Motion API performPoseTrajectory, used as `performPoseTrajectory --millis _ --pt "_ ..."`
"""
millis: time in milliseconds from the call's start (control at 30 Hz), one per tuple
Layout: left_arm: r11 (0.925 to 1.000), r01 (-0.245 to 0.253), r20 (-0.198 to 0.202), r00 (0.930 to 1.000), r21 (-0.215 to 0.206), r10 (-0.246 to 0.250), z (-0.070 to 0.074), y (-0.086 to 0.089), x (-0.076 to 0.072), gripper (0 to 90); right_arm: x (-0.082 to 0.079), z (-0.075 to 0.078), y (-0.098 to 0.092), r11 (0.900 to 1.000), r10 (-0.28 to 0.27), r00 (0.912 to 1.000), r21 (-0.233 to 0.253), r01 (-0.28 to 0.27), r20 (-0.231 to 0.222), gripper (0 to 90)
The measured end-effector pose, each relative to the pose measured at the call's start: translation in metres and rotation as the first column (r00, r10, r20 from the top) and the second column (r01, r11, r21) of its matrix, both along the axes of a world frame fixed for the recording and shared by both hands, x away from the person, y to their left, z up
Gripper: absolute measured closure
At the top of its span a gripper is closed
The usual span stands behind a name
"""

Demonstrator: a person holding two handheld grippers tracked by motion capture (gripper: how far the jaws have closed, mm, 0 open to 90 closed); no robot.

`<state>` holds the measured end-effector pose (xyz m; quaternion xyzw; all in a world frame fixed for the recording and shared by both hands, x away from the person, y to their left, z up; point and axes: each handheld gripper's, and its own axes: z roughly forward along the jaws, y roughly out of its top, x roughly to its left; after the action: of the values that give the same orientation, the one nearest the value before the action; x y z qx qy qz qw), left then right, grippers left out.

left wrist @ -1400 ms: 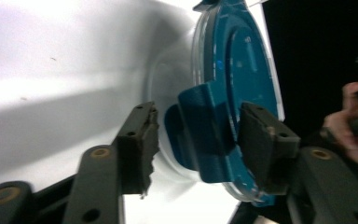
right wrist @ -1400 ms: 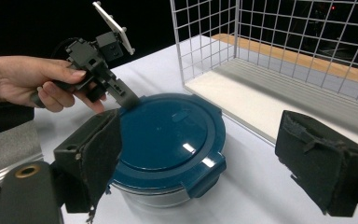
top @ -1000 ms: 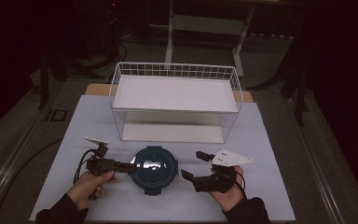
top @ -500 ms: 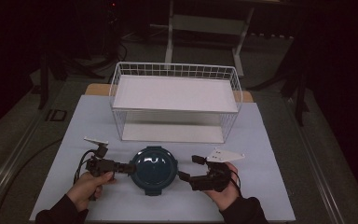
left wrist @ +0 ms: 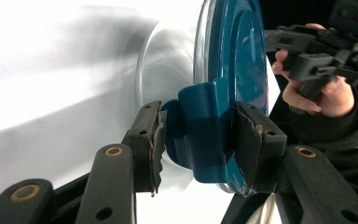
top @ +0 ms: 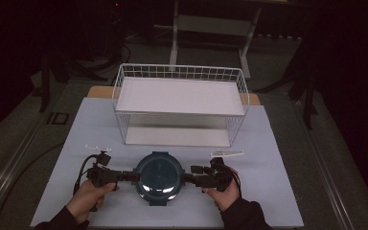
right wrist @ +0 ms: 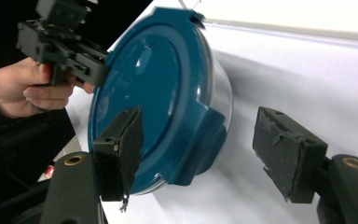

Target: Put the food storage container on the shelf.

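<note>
Left gripper (top: 133,176): clamped on the left latch tab of 1 teal-lidded container (top: 159,178), near table edge, centred between both hands. Right gripper (top: 190,178): jaws spread around the right tab (right wrist: 200,144), not touching. Beyond: 1 white wire basket (top: 179,76), well apart.

A pale lavender-white rectangular tabletop (top: 287,158) is seen in the lower half of the frame, lit brightly against a dim room. A white wire 2-tier rack (top: 181,103) is set at its far middle. Grey floor (top: 14,139) is seen at both sides. At the upper centre, a grey metal stand (top: 213,26) is made out in darkness.
</note>
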<state>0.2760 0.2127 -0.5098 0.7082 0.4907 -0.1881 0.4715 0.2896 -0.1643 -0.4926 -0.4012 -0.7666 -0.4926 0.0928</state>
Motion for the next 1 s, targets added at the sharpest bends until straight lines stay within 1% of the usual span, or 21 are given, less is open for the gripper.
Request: performPoseTrajectory --millis 33,100,133,167,200,267,367,400,433,500,533,567,600,633,733,767,800,900,967,1000 --pt "1.0 -0.001 0.009 1.0 0.001 0.001 0.0 0.0 -0.001 55.4 0.001 -0.002 0.0 1.0 0.004 0.9998 0.003 -0.004 -0.022 34.7" --pt "1.0 -0.001 0.009 1.0 0.001 0.001 0.0 0.0 -0.001 55.5 0.001 -0.004 0.001 1.0 0.004 0.9996 0.001 -0.004 -0.027 34.7" --pt "1.0 0.005 0.024 0.9997 0.004 -0.005 0.001 0.0 -0.004 55.5 0.001 -0.004 0.001 1.0 0.004 0.9996 0.001 -0.004 -0.027 36.4" --pt "0.9999 0.007 0.031 0.9995 0.009 -0.008 0.001 0.0 -0.006 55.8 0.002 -0.008 0.001 1.0 0.014 0.9978 0.02 -0.013 -0.065 39.0" --pt "0.9999 0.008 0.035 0.9994 0.011 -0.009 0.002 0.0 -0.007 56.0 0.001 -0.011 0.002 0.999 0.028 0.9964 0.028 -0.026 -0.079 40.8" --pt "0.9998 0.011 0.046 0.9989 0.017 -0.011 0.003 0.0 -0.009 56.1 0.001 -0.012 0.003 0.999 0.029 0.9958 0.026 -0.027 -0.087 40.9" --pt "0.9995 0.02 0.06 0.998 0.023 -0.022 0.004 -0.001 -0.012 56.4 0.001 -0.016 0.004 0.998 0.041 0.9923 0.041 -0.037 -0.117 43.2" --pt "0.9995 0.019 0.064 0.9977 0.026 -0.021 0.004 -0.001 -0.013 56.6 0.001 -0.017 0.005 0.998 0.052 0.9907 0.049 -0.046 -0.126 46.1" --pt "0.9995 0.018 0.066 0.9976 0.026 -0.02 0.005 -0.001 -0.014 56.6 0.0 -0.017 0.005 0.997 0.059 0.9899 0.051 -0.053 -0.129 46.2" --pt "0.9995 0.015 0.073 0.9972 0.027 -0.017 0.005 -0.002 -0.015 56.6 0.0 -0.017 0.006 0.998 0.055 0.9898 0.05 -0.049 -0.131 46.7" --pt "0.9995 0.013 0.072 0.9973 0.029 -0.015 0.005 -0.002 -0.015 56.6 -0.001 -0.018 0.006 0.996 0.066 0.9873 0.062 -0.057 -0.145 51.9" --pt "0.9995 0.008 0.076 0.997 0.03 -0.01 0.005 -0.002 -0.017 56.6 -0.001 -0.018 0.006 0.996 0.066 0.9873 0.062 -0.057 -0.145 51.9" --pt "0.9996 -0.001 0.078 0.997 0.028 -0.001 0.006 -0.003 -0.018 56.6 -0.001 -0.019 0.005 0.995 0.072 0.9853 0.074 -0.061 -0.155 54.7" --pt "0.9994 -0.016 0.088 0.996 0.029 0.014 0.006 -0.004 -0.022 56.7 -0.001 -0.019 0.005 0.995 0.075 0.9847 0.08 -0.063 -0.157 55.0" --pt "0.9989 -0.029 0.091 0.9955 0.036 0.025 0.007 -0.006 -0.025 56.7 -0.002 -0.02 0.004 0.995 0.069 0.9844 0.084 -0.056 -0.162 55.4" --pt "0.9984 -0.033 0.094 0.9952 0.046 0.029 0.008 -0.007 -0.026 56.4 -0.003 -0.021 0.003 0.994 0.074 0.9831 0.097 -0.058 -0.167 55.9" --pt "0.997 -0.045 0.089 0.9953 0.063 0.039 0.01 -0.008 -0.028 56.0 -0.005 -0.021 0.004 0.994 0.07 0.983 0.097 -0.054 -0.17 56.1" --pt "0.9966 -0.05 0.087 0.9953 0.065 0.044 0.01 -0.008 -0.029 56.0 -0.006 -0.018 0.005 0.994 0.07 0.9843 0.089 -0.056 -0.162 56.4" --pt "0.9962 -0.054 0.095 0.9944 0.068 0.048 0.011 -0.009 -0.03 56.1 -0.007 -0.019 0.005 0.994 0.071 0.9843 0.096 -0.056 -0.161 56.7" --pt "0.9954 -0.06 0.093 0.9943 0.075 0.053 0.012 -0.01 -0.031 56.2 -0.007 -0.02 0.004 0.993 0.06 0.9834 0.108 -0.042 -0.171 56.7"
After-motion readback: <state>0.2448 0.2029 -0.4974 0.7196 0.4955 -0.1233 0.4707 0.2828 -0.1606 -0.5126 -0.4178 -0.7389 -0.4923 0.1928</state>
